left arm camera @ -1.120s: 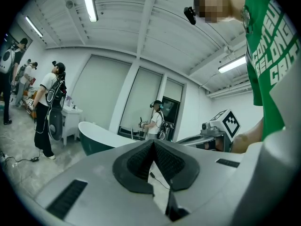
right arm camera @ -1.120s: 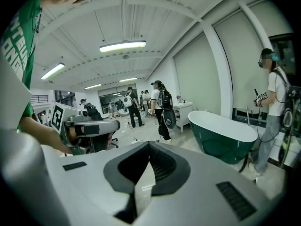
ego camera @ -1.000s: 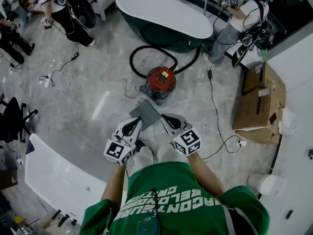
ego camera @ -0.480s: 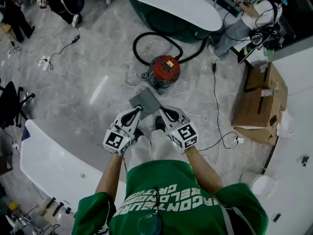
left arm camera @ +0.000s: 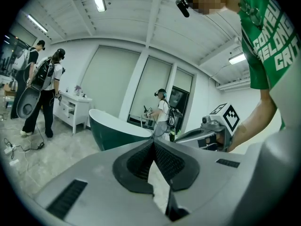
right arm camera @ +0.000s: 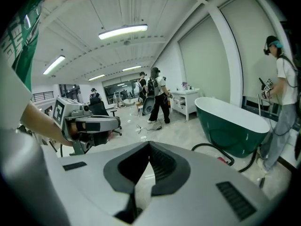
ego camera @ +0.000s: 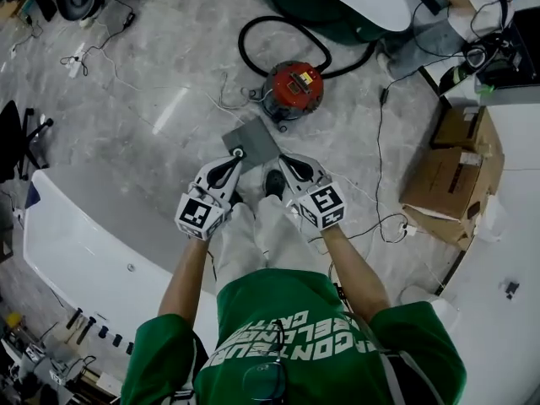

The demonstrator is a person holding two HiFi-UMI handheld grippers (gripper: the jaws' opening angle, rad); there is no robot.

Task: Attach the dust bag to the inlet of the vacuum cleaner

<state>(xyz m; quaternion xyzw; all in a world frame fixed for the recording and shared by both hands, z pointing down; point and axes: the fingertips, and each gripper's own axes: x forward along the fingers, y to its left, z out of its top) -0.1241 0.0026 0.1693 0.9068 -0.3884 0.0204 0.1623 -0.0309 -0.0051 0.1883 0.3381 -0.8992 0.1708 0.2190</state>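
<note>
A: Since a second ago the dust bag (ego camera: 251, 139) and both your claws have slid up the head view together. The vacuum cleaner (ego camera: 293, 89) has slid up with them, so the gap between bag and machine looks much the same.

B: The bag lies flat and grey between your claws, one corner aimed at the vacuum. Your left claw (ego camera: 237, 154) is closed on its near left corner and your right claw (ego camera: 282, 159) on its near right edge. Each claw's own view shows the jaws pressed together.

A: The vacuum stands on the floor (ego camera: 169, 74) ahead of the bag and a little to your right, so your right claw is the nearer one.

B: I'd judge the coming move turns on that offset: carry the bag forward and rightward. You can't tell from here where the inlet sits. Only the red top and the black hose (ego camera: 253, 28) show.
</note>
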